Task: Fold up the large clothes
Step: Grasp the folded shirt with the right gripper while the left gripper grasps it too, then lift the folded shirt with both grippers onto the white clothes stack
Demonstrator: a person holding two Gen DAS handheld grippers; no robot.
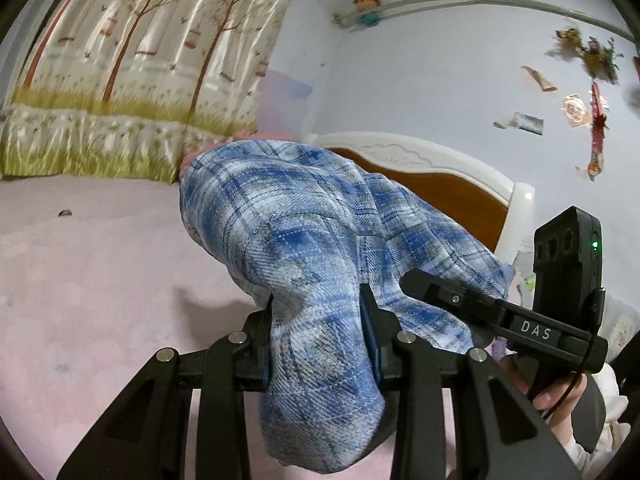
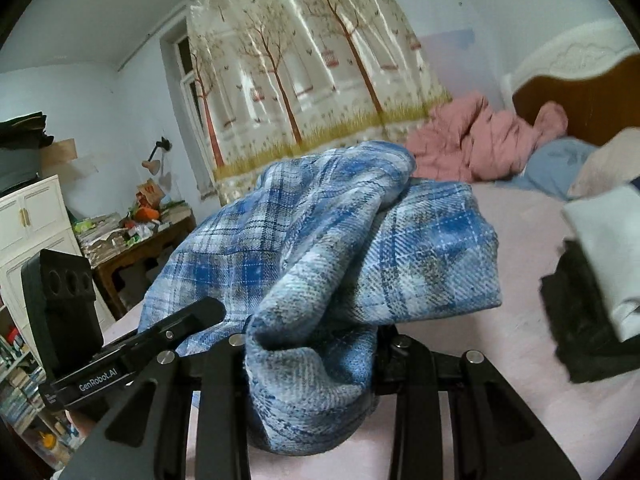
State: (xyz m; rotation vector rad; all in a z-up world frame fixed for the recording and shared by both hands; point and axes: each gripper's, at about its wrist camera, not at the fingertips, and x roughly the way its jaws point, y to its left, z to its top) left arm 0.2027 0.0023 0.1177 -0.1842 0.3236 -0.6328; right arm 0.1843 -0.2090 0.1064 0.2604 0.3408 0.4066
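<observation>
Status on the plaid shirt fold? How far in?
Done: a dark-and-white folded stack sits at the right. In hand: left gripper and right gripper each clamp the bunched blue plaid garment above the pink bed sheet. Left: spreading it flat and folding; no fold visible.

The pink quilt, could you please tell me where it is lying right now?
In the right wrist view, the pink quilt lies bunched at the bed's far end, between the curtain and the headboard.
</observation>
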